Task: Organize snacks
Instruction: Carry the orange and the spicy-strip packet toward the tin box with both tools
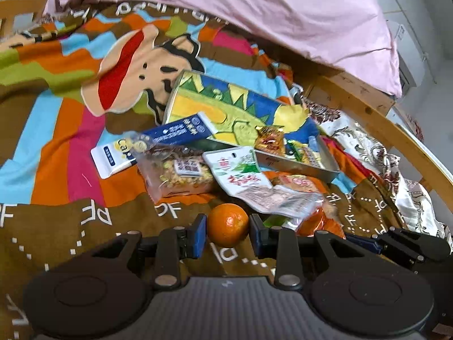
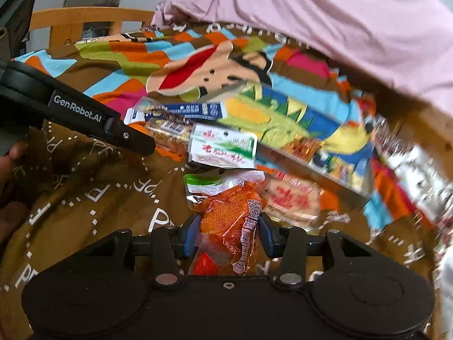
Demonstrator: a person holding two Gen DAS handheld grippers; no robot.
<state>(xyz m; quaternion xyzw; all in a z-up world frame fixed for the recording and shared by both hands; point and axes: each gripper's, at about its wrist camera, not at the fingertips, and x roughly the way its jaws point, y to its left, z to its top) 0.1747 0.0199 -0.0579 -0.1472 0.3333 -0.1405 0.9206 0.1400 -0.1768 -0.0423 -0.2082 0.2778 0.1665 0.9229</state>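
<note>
My left gripper (image 1: pixel 228 233) is shut on a small orange (image 1: pixel 228 224), held just above the patterned blanket. My right gripper (image 2: pixel 228 233) is shut on an orange snack packet (image 2: pixel 230 226). Ahead lies a pile of snacks: a white and green packet (image 1: pixel 240 172) (image 2: pixel 223 148), a clear bag of nuts (image 1: pixel 178 170), a blue and white box (image 1: pixel 158 141) and a red-printed packet (image 2: pixel 291 198). Behind them stands an open metal tin (image 1: pixel 297 167) with a dinosaur lid (image 1: pixel 226 104), with small packets inside.
A colourful cartoon blanket (image 1: pixel 56 130) covers the bed. A pink duvet (image 1: pixel 269 8) is heaped at the back. The wooden bed frame (image 1: pixel 396 130) runs along the right. The left gripper's body (image 2: pixel 70 107) crosses the right wrist view at left.
</note>
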